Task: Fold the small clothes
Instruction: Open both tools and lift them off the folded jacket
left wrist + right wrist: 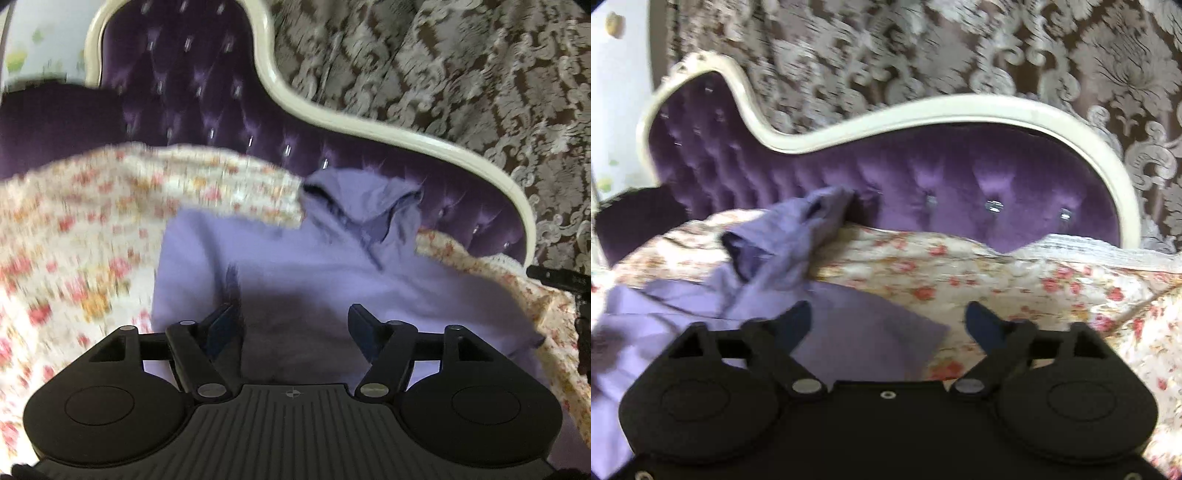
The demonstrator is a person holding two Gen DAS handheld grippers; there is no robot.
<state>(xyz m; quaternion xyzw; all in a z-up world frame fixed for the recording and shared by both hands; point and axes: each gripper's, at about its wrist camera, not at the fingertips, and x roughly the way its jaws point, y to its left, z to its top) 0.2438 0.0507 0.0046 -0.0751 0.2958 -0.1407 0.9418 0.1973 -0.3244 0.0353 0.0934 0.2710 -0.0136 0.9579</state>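
Both grippers, left [291,319] and right [888,319], spread, empty; lilac hoodie [314,266] hood-end toward headboard [207,92]

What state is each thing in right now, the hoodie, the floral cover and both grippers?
Lilac hoodie: lying on the cover, hood toward the backrest, partly folded, not gripped.
Floral cover: spread over the seat, rumpled; its left part looks lifted and blurred in the left wrist view.
Left gripper: open, nothing between the fingers.
Right gripper: open wide, empty, over the hoodie's edge.
Purple tufted backrest: upright, uncovered.
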